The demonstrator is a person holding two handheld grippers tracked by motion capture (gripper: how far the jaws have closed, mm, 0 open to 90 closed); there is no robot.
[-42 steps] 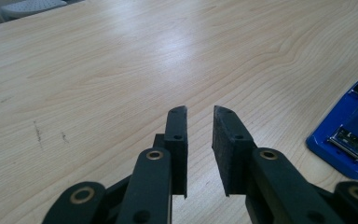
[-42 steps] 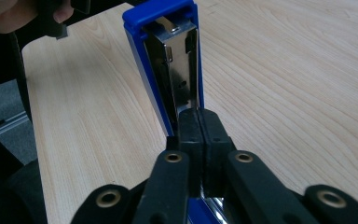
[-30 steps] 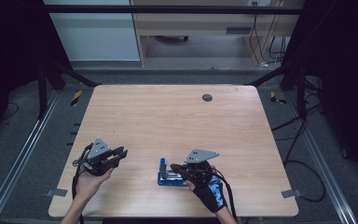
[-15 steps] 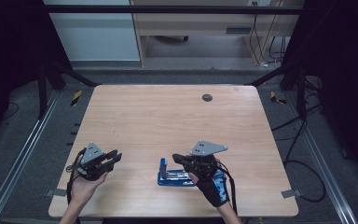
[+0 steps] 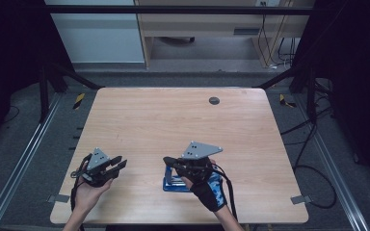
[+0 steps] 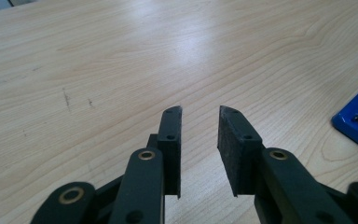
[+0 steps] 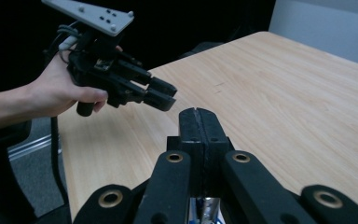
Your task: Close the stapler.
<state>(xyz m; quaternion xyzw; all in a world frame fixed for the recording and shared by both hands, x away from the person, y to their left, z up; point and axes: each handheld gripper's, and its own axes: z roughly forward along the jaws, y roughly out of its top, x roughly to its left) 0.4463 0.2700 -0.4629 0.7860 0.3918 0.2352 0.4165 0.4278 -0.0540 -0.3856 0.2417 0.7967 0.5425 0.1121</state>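
The left gripper [image 5: 118, 165] sits near the table's [image 5: 173, 120] front-left corner, held in a bare left hand [image 5: 89, 192] — its jaws stand a little apart with nothing between them, and have just been opening. The right gripper [image 5: 169, 161] hangs above the table's front edge near its middle, in a gloved right hand [image 5: 204, 185] — its jaws pressed flat together, pointing toward the left gripper.
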